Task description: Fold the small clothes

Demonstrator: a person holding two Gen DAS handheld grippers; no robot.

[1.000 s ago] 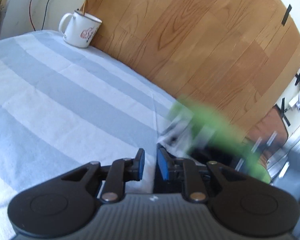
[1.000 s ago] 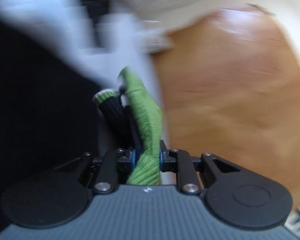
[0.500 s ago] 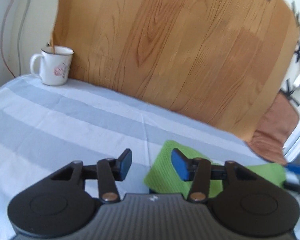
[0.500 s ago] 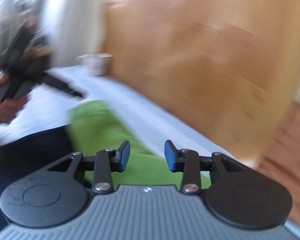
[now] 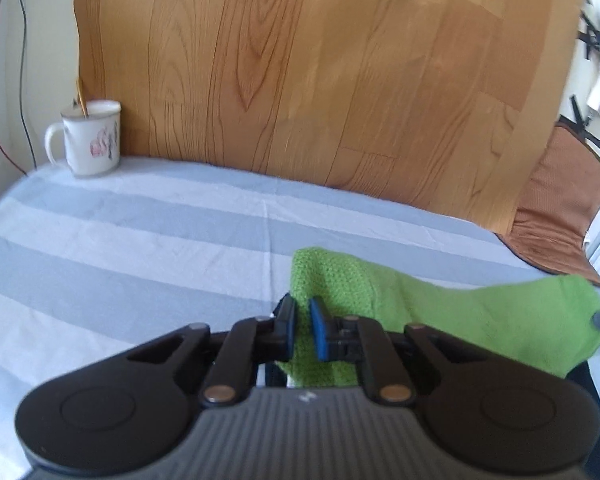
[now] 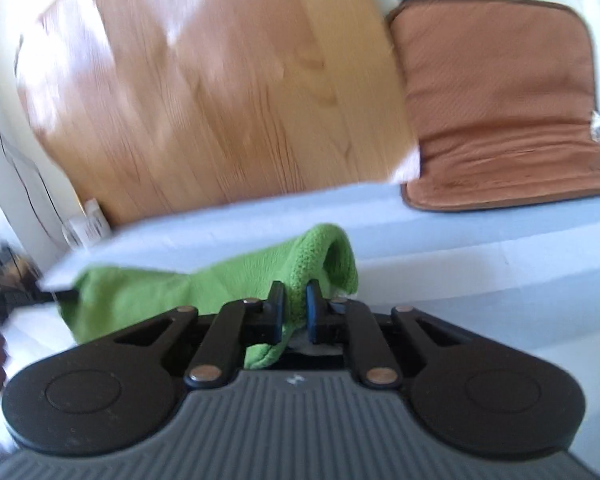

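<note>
One bright green knitted sock (image 5: 452, 312) is present, stretched between the two tongs above the grey-and-white striped cloth (image 5: 140, 248) covering the bench. The left tongs (image 5: 302, 328) are narrowed onto the ribbed cuff end of the sock, with green fabric pinched between the blue pads. The right tongs (image 6: 294, 308) are likewise closed narrow on the opposite end, where the fabric folds over in a hump just ahead of the fingers (image 6: 277, 300). In the left wrist view the sock runs rightward from the tongs, level with the surface; whether it rests on the cloth or hangs just clear cannot be told. Both tongs point roughly forward toward one wood-grain panel (image 5: 340, 80) standing behind the bench. One white enamel mug (image 5: 90, 142) with a pink motif stands at the far left corner, well apart from the sock. One brown padded cushion (image 6: 500, 112) leans at the far right. The right wrist view is blurred.
</note>
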